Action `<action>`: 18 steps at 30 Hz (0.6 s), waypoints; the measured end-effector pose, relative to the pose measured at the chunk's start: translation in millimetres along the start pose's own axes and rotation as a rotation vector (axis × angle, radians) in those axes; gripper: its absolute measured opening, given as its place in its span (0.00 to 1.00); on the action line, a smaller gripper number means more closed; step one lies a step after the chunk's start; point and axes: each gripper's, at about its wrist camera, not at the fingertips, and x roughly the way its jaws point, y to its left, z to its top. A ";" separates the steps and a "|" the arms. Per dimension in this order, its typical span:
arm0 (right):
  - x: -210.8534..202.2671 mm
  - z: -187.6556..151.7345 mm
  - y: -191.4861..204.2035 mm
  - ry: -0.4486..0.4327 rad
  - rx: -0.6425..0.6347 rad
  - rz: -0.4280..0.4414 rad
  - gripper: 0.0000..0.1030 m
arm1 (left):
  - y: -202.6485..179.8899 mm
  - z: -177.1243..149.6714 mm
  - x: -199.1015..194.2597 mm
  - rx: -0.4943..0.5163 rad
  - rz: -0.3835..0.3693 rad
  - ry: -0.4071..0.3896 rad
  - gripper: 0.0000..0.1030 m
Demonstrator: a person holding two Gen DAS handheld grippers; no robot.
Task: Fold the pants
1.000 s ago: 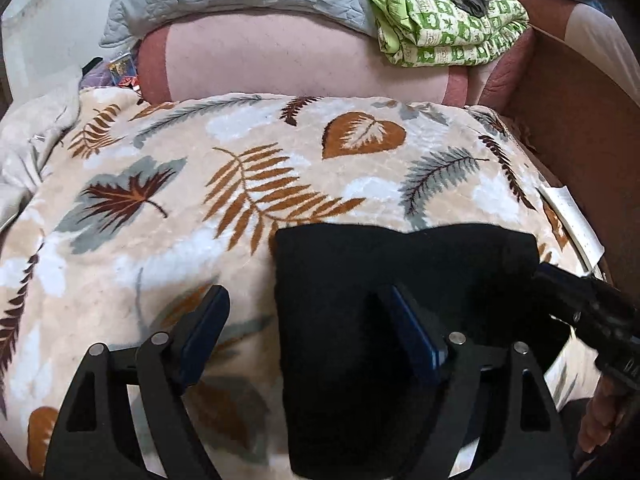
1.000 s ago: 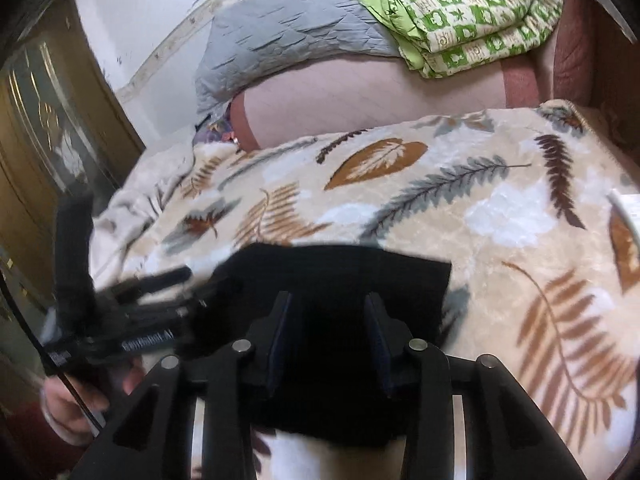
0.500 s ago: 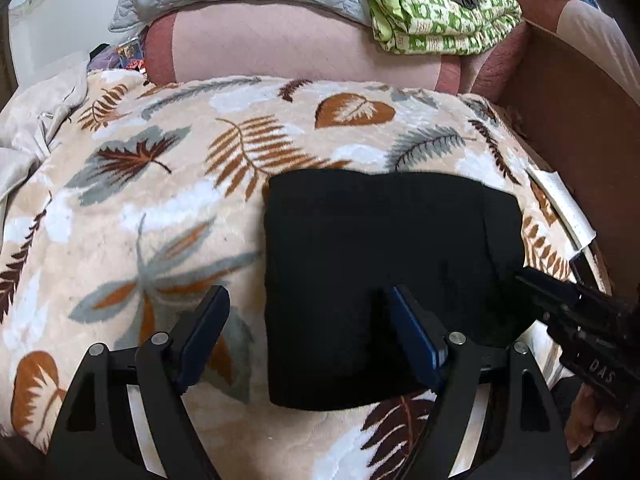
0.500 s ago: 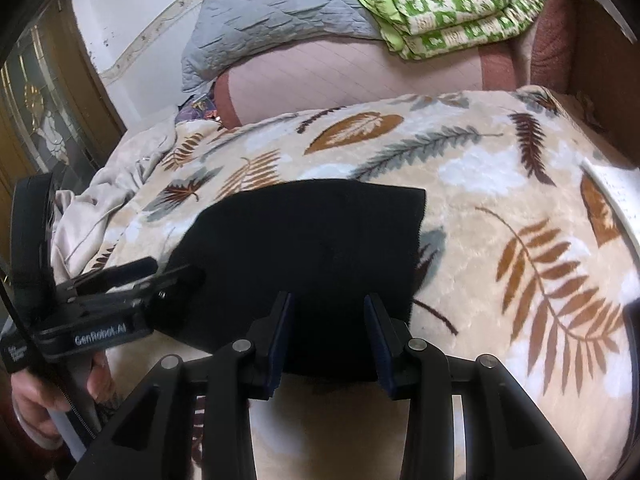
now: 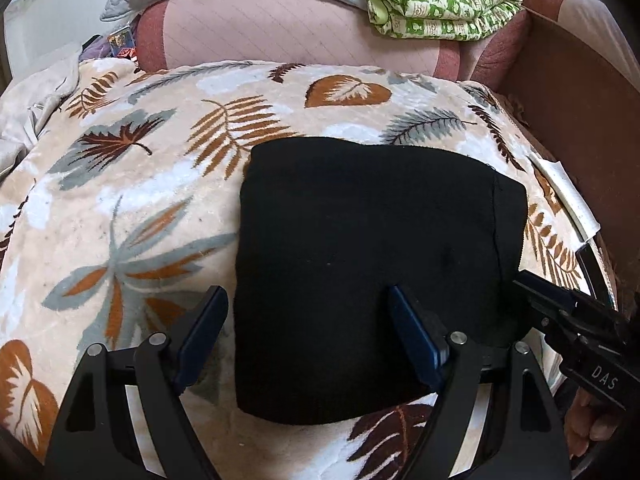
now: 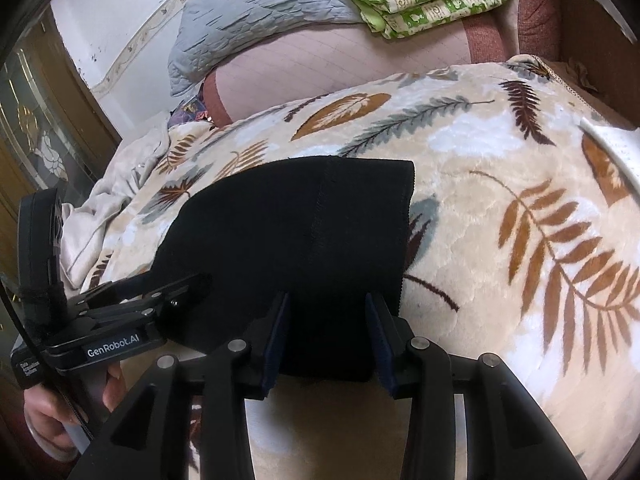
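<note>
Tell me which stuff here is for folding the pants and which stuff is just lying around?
For the job:
- black pants, folded flat
- left tool, open wide above them
- right tool, open above them
- leaf-print blanket they lie on

Just lying around:
- green checked quilt
- grey quilted cover
- pink cushion
- white paper at the blanket's edge

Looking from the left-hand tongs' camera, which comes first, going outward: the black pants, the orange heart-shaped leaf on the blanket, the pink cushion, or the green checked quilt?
From the left tongs:
1. Black pants, folded, right in front, partly between the tongs.
2. Orange heart-shaped leaf, beyond the pants on the blanket.
3. Pink cushion, behind the blanket's far edge.
4. Green checked quilt, on top of the cushion, upper right.
</note>
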 end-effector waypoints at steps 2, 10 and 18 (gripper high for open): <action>-2.6 0.2 0.9 0.004 -0.006 0.000 0.39 | -1.2 0.8 -3.4 0.008 0.001 0.000 0.81; -31.5 19.9 7.8 -0.072 -0.049 -0.014 0.42 | 4.7 13.5 -13.8 0.011 0.032 -0.033 0.81; -6.9 27.0 3.1 -0.038 -0.018 -0.007 0.42 | 5.8 19.4 0.9 0.007 0.041 -0.017 0.81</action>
